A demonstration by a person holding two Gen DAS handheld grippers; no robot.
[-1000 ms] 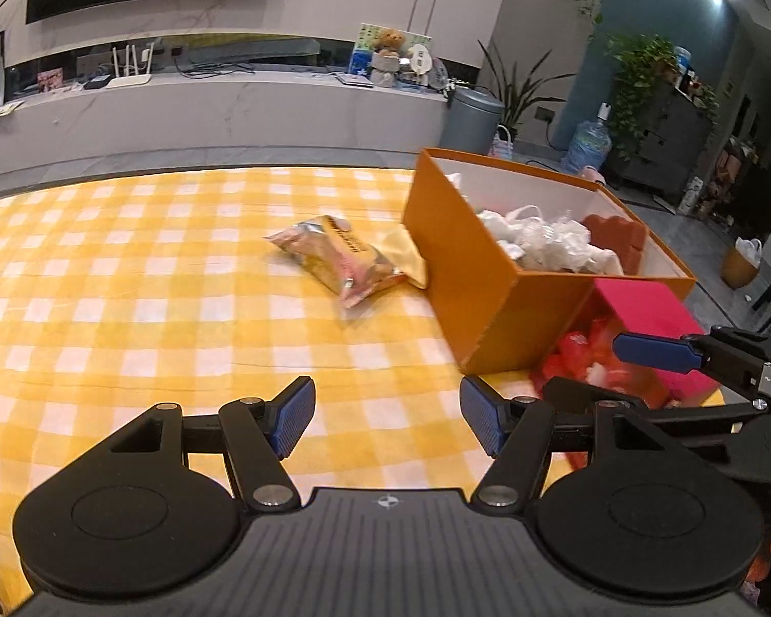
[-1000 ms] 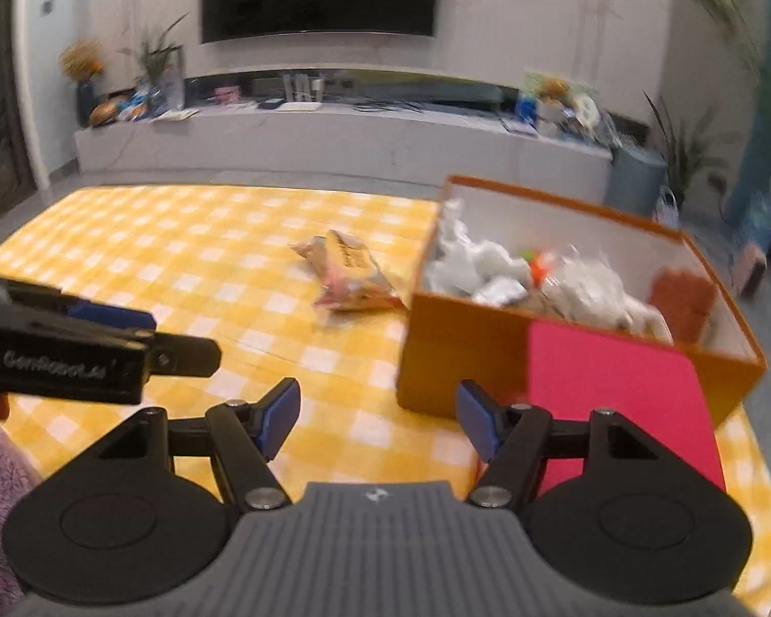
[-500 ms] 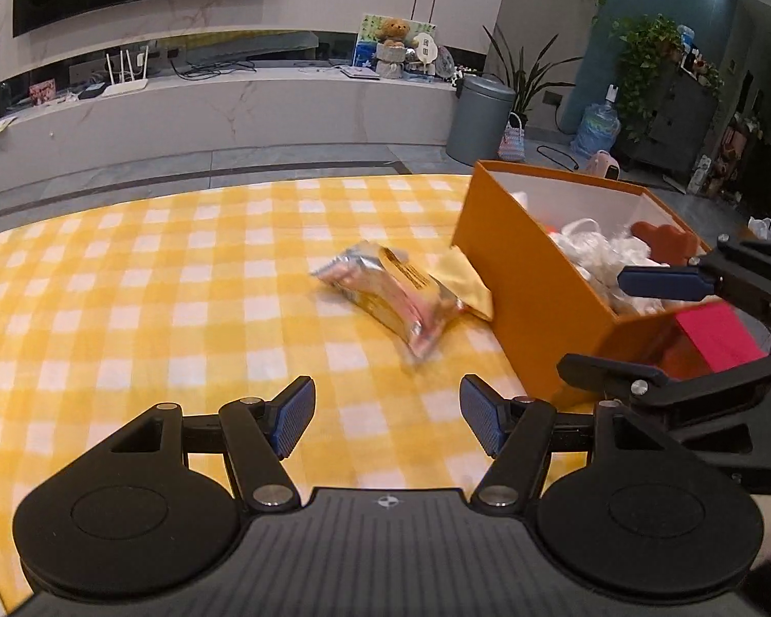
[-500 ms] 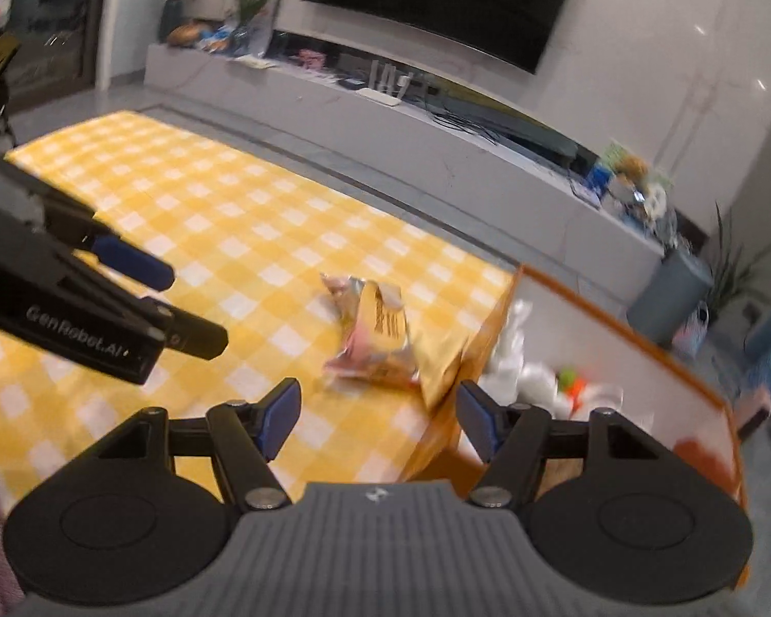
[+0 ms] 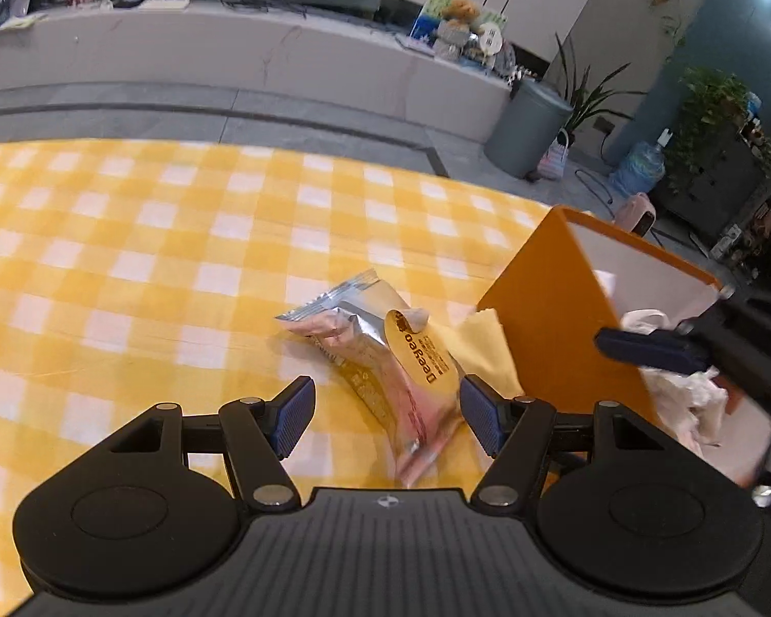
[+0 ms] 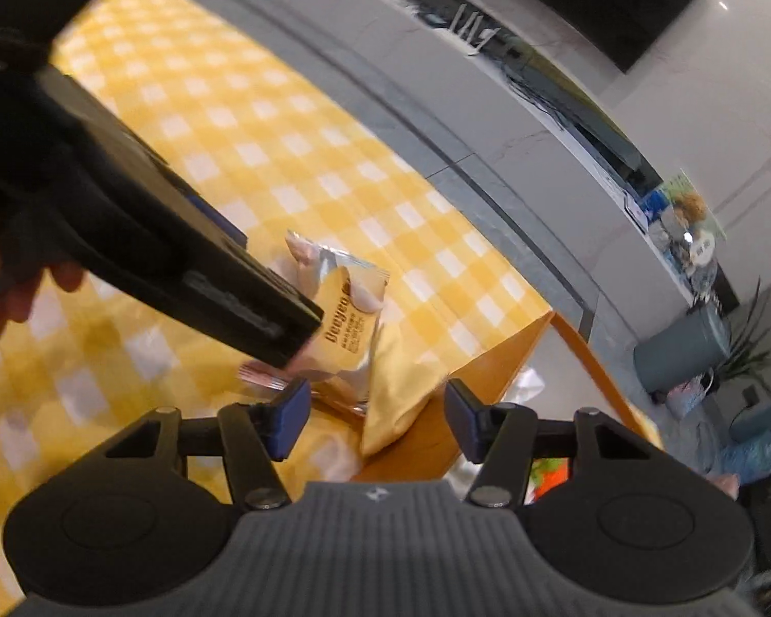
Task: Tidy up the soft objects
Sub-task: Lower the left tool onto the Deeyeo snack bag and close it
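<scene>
Snack packet (image 5: 385,355) by orange box (image 5: 550,319) nr table's far right corner: light, crinkly, slippery foil. Left gripper (image 5: 385,414) & right gripper (image 6: 378,414) both released, empty; grab mid-body, not the sealed ends.

**Both tongs spread wide, left crossing in front of right**

The left tongs (image 5: 385,421) are held low with both blue pads (image 5: 295,414) wide apart and nothing between them. The right tongs (image 6: 378,419) are likewise spread and empty. In the right wrist view the left tongs' black body (image 6: 180,257) reaches in diagonally from the left, with part of the person's hand (image 6: 20,288) behind it.
</scene>
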